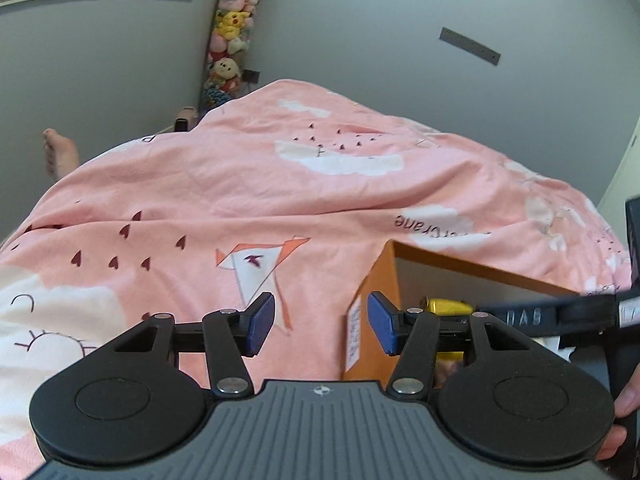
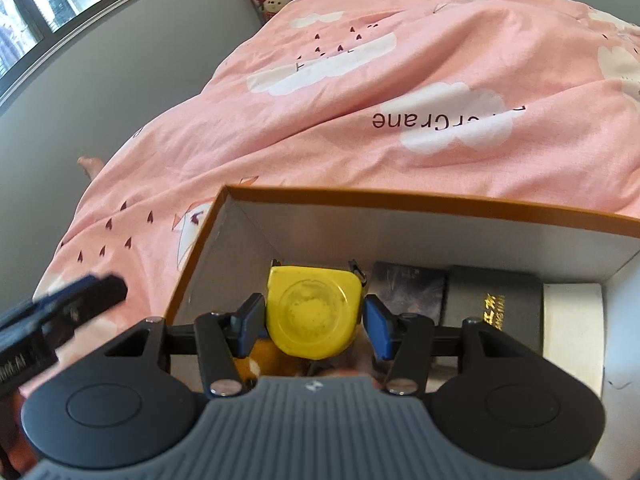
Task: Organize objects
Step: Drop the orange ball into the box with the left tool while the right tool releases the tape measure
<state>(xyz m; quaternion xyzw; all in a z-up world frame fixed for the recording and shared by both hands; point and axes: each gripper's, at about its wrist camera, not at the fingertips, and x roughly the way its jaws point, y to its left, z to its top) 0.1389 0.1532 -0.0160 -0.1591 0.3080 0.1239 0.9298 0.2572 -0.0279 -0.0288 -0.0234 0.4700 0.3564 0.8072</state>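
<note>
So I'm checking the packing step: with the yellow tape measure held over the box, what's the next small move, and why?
Probably lower the right hand-held gripper a little and open it. Its pads are shut on the yellow tape measure, already inside the orange box, with items below. The left hand-held gripper is open and empty, outside the box.

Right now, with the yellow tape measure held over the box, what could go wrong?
1. The right tongs grip the rounded yellow tape measure only at its sides, so it might slip or twist on release.
2. It hangs over clutter in the orange box, near the dark book, and could land askew.
3. The left tongs stand open beside the box wall and could nudge it.
</note>
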